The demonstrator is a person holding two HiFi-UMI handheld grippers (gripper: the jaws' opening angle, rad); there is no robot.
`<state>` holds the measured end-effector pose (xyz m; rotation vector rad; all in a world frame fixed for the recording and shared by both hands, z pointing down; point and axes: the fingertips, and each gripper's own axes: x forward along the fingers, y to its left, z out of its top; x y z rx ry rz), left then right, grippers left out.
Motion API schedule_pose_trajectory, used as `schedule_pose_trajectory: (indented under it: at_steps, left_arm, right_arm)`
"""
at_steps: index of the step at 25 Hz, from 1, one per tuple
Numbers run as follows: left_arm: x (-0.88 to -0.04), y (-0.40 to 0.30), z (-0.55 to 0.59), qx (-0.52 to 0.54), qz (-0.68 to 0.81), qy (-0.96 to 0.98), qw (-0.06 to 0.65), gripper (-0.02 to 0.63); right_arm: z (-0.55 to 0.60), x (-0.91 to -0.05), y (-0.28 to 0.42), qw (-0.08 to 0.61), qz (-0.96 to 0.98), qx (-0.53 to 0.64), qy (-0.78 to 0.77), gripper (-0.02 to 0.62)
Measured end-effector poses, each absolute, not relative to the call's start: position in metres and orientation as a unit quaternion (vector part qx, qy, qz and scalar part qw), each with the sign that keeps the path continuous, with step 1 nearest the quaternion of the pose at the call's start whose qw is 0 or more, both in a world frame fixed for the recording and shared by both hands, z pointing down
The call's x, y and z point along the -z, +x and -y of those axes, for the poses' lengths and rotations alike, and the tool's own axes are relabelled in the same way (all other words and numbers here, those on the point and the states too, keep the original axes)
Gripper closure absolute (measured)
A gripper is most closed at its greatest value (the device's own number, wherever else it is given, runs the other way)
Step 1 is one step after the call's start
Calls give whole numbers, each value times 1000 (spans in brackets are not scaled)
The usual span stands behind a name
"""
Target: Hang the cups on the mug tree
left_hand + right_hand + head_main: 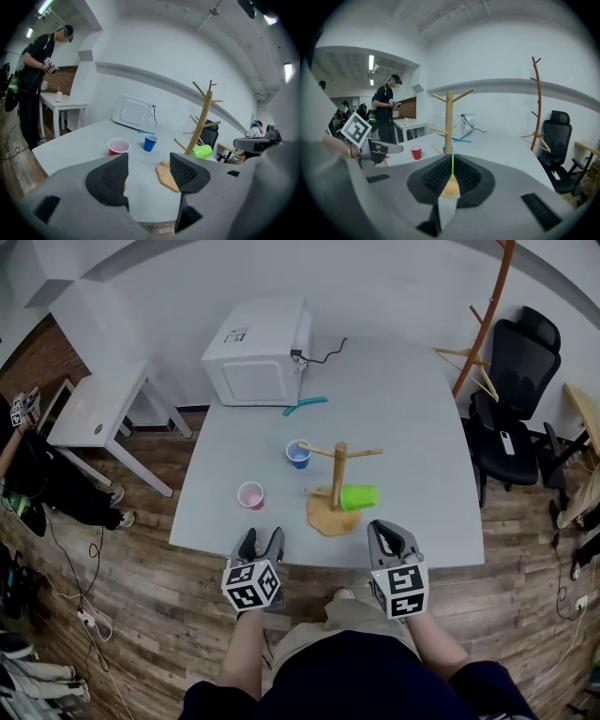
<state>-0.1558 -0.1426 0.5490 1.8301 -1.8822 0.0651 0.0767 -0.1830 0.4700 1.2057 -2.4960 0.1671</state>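
A wooden mug tree stands on the grey table, and a green cup hangs on its side from a low peg at the right. A blue cup stands upright behind the tree to the left. In front of that, a red cup stands upright. My left gripper hovers at the table's front edge, just before the red cup, open with nothing between its fingers. My right gripper is at the front edge right of the tree's base, shut and empty, pointing at the tree.
A white microwave sits at the table's back left with a teal tool beside it. A white side table is off to the left, a black office chair and a coat stand to the right. A person stands at the far left.
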Motion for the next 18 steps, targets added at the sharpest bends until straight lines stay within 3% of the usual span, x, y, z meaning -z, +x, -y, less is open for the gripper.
schedule_pose_trajectory:
  at_steps: [18]
  left_arm:
    - [-597, -212, 196, -77, 731, 636, 237, 244]
  right_arm:
    - [225, -473, 80, 180, 889, -88, 412, 561]
